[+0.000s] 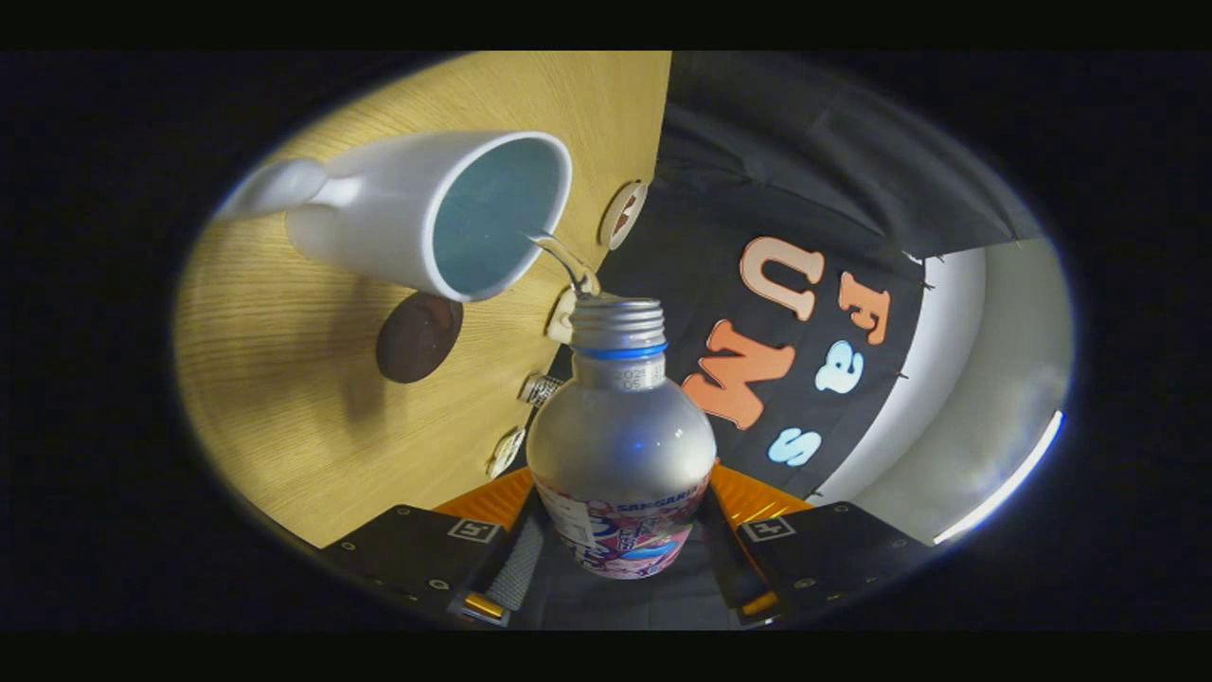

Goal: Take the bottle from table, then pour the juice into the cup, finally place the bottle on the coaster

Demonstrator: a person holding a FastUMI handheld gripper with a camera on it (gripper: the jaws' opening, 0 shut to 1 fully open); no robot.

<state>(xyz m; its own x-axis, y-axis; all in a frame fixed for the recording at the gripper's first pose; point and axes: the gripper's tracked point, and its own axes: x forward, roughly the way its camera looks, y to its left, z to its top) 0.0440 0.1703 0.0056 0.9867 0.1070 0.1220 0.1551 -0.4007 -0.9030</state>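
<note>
My gripper is shut on a silver bottle with a blue neck ring, an open mouth and a colourful label low on its body. The whole view is rolled, so the bottle is tipped toward the white cup just beyond its mouth. A thin clear stream runs from the bottle's mouth over the cup's rim into its pale blue inside. The cup's handle points away from the bottle. A round dark brown coaster lies on the wooden table beside the cup, ahead of the fingers.
Several small round markers and a little silver cap-like piece line the table's edge by the bottle. Beyond that edge hangs the black cloth wall, with a pale wall and a bright light strip past it.
</note>
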